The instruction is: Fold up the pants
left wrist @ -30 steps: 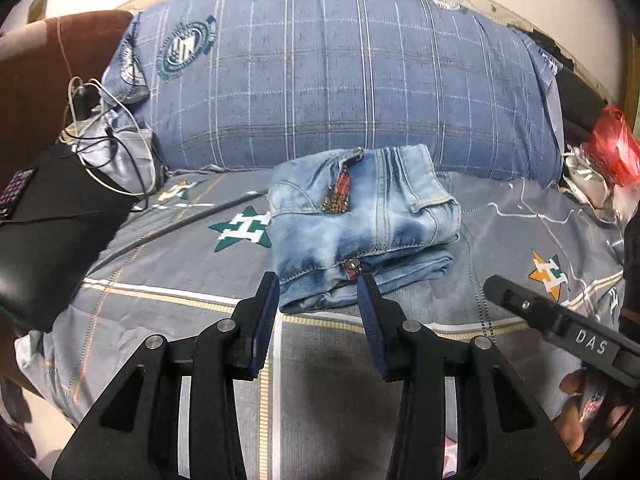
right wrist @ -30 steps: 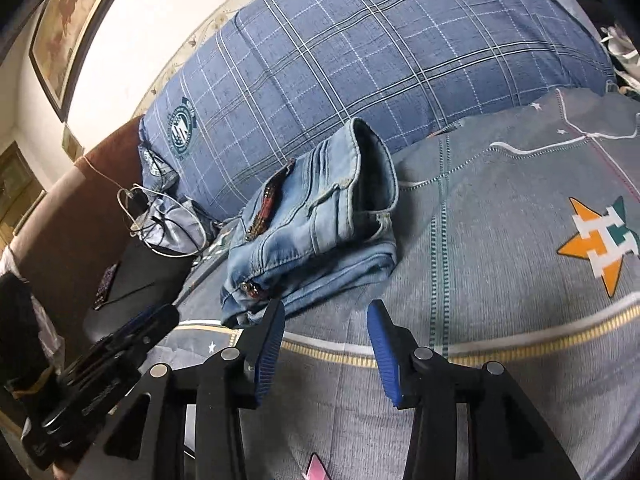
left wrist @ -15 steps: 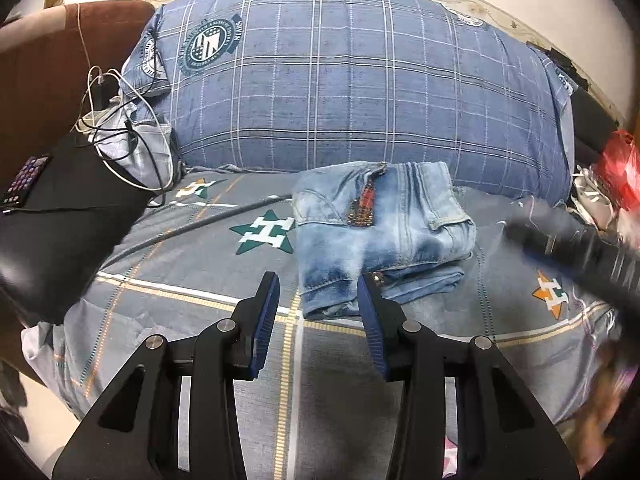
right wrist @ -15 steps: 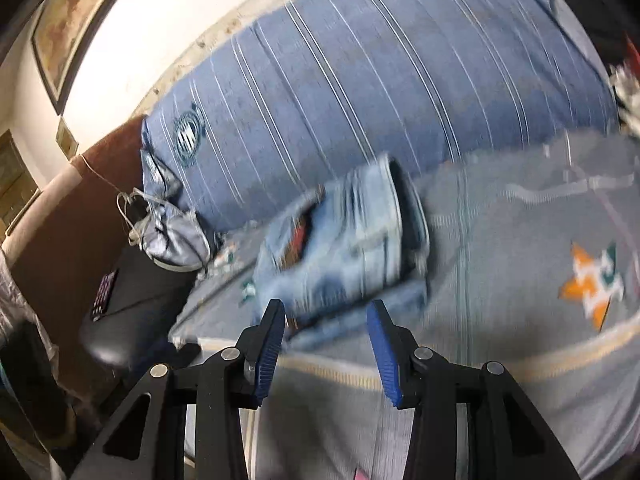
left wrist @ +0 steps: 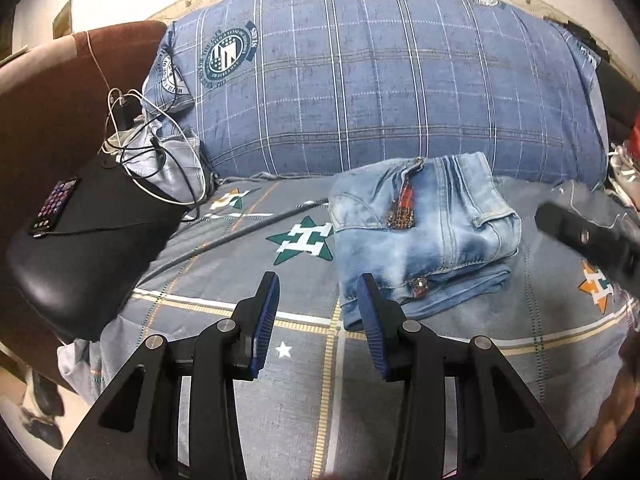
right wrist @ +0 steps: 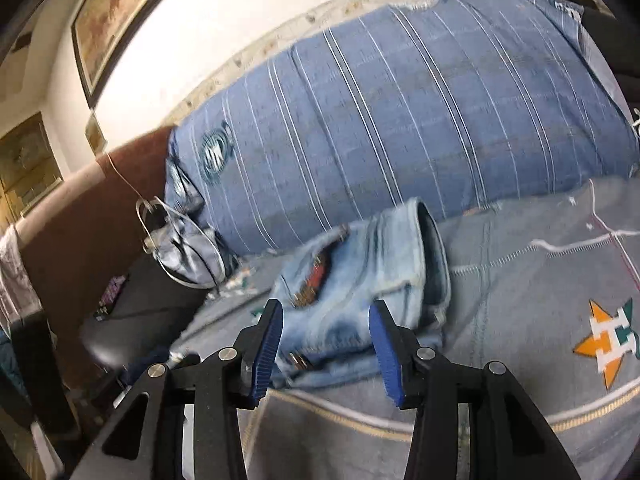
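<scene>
The folded light-blue jeans are seen on the bedsheet, just beyond both grippers. The left gripper is held open and empty; the right gripper, just widened, is likewise empty.

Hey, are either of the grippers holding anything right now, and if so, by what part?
Nothing is held. The left gripper and right gripper are both open and empty; the folded jeans lie on the bedspread.

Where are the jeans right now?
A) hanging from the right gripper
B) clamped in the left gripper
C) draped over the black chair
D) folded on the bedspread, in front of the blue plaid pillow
D: the jeans lie in a folded stack on the bedspread, before the plaid pillow; neither gripper holds them.
</scene>
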A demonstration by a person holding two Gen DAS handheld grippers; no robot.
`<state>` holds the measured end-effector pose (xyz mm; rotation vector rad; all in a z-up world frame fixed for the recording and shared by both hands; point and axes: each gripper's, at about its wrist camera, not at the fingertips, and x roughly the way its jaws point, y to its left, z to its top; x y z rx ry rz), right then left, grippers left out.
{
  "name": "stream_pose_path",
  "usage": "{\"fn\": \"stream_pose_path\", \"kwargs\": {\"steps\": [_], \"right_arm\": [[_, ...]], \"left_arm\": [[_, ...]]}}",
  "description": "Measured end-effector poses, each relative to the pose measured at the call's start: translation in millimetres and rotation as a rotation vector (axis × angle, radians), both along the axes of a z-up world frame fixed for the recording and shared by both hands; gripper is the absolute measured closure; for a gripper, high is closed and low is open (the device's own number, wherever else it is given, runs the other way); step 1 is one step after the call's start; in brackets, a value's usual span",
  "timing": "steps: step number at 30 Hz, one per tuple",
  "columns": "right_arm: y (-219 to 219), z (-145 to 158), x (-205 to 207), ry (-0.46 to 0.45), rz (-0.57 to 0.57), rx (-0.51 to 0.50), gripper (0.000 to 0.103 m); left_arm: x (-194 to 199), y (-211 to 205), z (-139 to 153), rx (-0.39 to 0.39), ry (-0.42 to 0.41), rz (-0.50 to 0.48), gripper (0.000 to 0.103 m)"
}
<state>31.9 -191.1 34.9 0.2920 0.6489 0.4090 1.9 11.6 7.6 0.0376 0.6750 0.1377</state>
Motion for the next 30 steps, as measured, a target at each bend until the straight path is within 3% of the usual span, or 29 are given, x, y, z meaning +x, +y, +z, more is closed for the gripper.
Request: {"fn": "stream_pose_path", "kwargs": {"steps": [8,17,30], "right_arm": [[-4,-8,-7,0.029,-0.063,-0.077,0.054],[22,4,-29,-0.08,-0.139,-0.328,0.054],[24,0,-31,-0.048,-0.098,-0.298,0.054]], "left_arm": [[4,-2,-2,-0.056,0.03,-0.043,0.063],[6,-4,-5,-0.029,0.038,-0.028,0.063],[6,-4,-6,-0.016,0.032,-0.026,0.063]]}}
